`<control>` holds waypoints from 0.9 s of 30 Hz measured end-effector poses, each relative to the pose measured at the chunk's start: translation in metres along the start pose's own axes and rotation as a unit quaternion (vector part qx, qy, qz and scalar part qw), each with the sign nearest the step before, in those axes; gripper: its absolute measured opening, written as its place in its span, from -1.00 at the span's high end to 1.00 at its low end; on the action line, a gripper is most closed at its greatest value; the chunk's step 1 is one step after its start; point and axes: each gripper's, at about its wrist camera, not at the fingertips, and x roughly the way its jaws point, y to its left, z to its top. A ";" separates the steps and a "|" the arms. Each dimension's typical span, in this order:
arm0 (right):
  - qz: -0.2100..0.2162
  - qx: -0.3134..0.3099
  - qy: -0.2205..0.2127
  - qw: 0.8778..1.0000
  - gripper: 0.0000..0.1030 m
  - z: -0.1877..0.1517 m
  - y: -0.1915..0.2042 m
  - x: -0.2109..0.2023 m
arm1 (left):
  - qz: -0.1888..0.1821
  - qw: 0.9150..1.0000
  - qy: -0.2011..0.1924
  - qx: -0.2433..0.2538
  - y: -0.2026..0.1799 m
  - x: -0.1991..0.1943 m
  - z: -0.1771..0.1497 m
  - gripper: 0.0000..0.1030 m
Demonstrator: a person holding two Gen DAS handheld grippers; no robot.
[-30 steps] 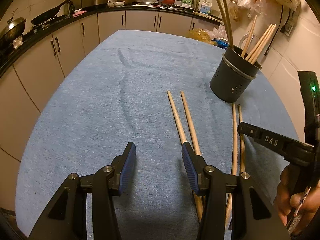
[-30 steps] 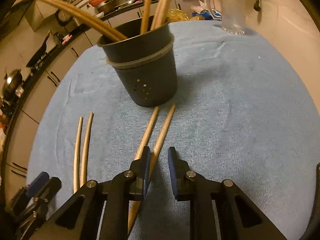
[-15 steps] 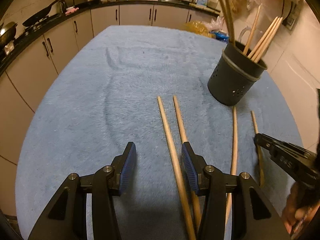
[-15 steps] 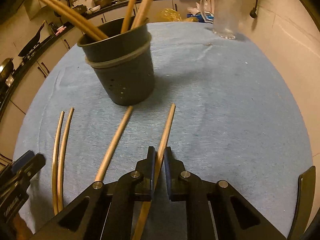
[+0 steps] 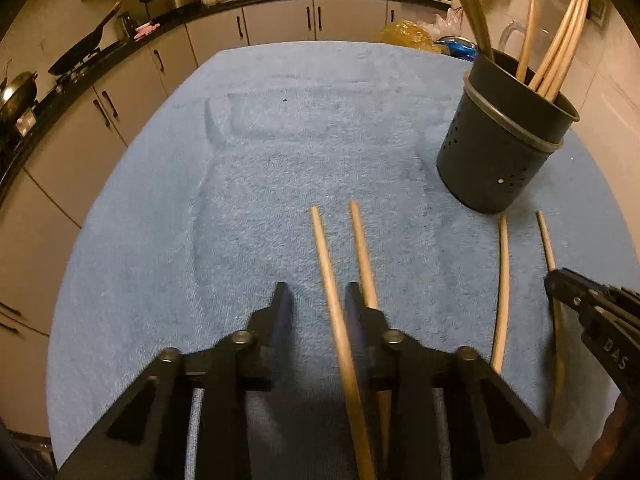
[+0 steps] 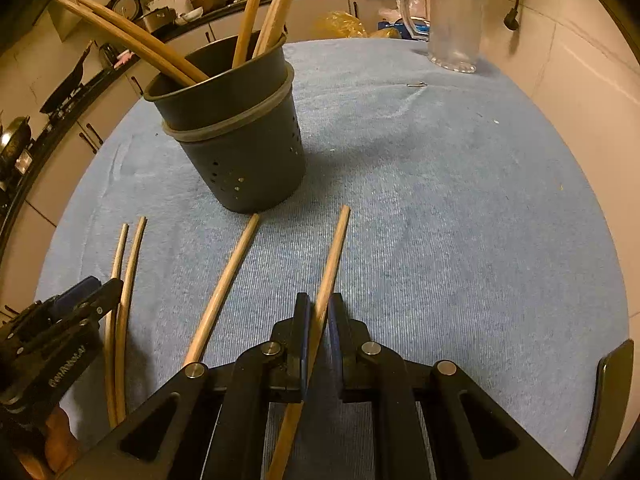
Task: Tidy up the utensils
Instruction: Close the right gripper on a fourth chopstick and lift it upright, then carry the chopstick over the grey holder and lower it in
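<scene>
On the blue towel point(image 5: 200, 240), my left gripper point(image 5: 317, 290) has its jaws closing around one wooden chopstick point(image 5: 324, 248). That stick lies near the right finger, with a gap still on its left. A second chopstick point(image 5: 360, 240) passes behind that finger. My right gripper point(image 6: 319, 300) is shut on another chopstick point(image 6: 334, 252), whose tip points at the dark holder point(image 6: 248, 168). One more chopstick point(image 6: 224, 284) lies beside it. The holder point(image 5: 492, 160) stands upright with several chopsticks in it. In the left wrist view the right gripper point(image 5: 560, 280) shows at the right edge.
A clear glass mug point(image 6: 456, 24) stands at the table's far right, near the tiled wall. Kitchen cabinets and a counter with pans point(image 5: 80, 52) run along the left and back. A yellow bag point(image 5: 404, 32) lies beyond the table's far edge.
The left gripper shifted right until one chopstick lay between its jaws, and they narrowed. The right gripper shut on its chopstick and drew it away from its neighbour.
</scene>
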 end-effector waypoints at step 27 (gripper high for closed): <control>0.101 0.020 -0.173 0.980 0.85 -0.032 0.004 -0.120 | -0.085 0.985 -0.147 -0.029 0.021 -0.135 -0.022 0.88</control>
